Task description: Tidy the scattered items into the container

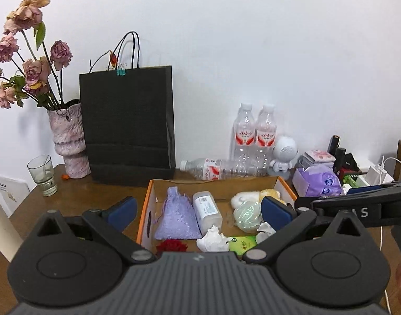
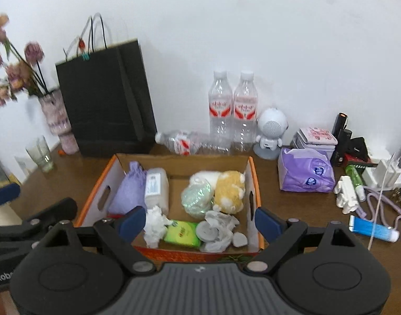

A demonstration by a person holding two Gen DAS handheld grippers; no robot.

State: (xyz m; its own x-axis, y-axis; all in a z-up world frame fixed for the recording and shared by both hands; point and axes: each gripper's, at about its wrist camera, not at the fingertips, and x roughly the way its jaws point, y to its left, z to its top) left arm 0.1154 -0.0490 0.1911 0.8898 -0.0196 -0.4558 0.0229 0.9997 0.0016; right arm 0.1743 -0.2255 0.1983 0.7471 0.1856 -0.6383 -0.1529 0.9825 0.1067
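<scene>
An orange-edged cardboard box (image 1: 145,207) (image 2: 256,183) sits on the brown table, filled with a lilac pouch (image 1: 177,214) (image 2: 131,189), a white plastic jar (image 1: 207,210) (image 2: 157,187), a yellow plush toy (image 2: 229,191), a pale green bundle (image 2: 196,197), crumpled tissue (image 2: 154,225), a green packet (image 2: 182,233) and grey wrappers (image 2: 217,229). My left gripper (image 1: 199,211) hovers open above the box's near side, nothing between its blue pads. My right gripper (image 2: 200,220) is also open and empty over the box's front edge. The right gripper shows in the left wrist view as a black arm at the right edge (image 1: 358,204).
A black paper bag (image 1: 127,123), a vase of dried roses (image 1: 69,141) and a glass (image 1: 43,174) stand at the back left. Water bottles (image 2: 233,110), a white robot speaker (image 2: 270,134), a purple tissue pack (image 2: 305,173), a blue tube (image 2: 373,228), chargers and cables crowd the right.
</scene>
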